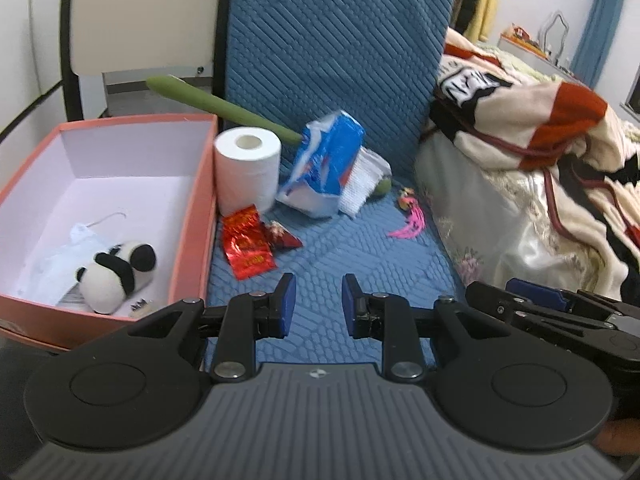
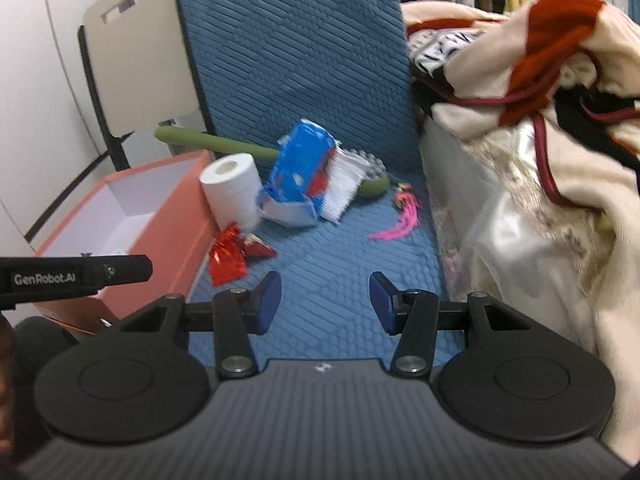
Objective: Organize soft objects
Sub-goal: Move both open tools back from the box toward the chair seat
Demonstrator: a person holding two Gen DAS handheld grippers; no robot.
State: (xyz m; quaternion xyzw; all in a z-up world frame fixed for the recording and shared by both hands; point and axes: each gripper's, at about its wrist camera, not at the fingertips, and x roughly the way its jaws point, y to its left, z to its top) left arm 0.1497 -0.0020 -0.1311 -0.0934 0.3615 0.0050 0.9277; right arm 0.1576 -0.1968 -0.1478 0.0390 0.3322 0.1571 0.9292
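A pink box (image 1: 192,216) stands at the left on the blue seat cushion (image 1: 340,248); a panda plush (image 1: 116,272) and a white mask lie inside it. Beside the box stand a toilet roll (image 1: 247,168), a blue-white pack (image 1: 324,168), a white cloth (image 1: 360,184), red wrappers (image 1: 248,248) and a pink tassel (image 1: 408,228). My left gripper (image 1: 319,304) is open and empty above the cushion. My right gripper (image 2: 325,300) is open and empty, with the roll (image 2: 232,188), the pack (image 2: 300,172), the wrappers (image 2: 228,256) and the tassel (image 2: 400,224) ahead of it.
A green stick (image 1: 216,106) leans behind the roll. A blanket-covered bed (image 1: 540,152) rises at the right. The blue chair back (image 1: 340,40) stands behind. The right gripper's body shows at the lower right of the left wrist view (image 1: 560,312).
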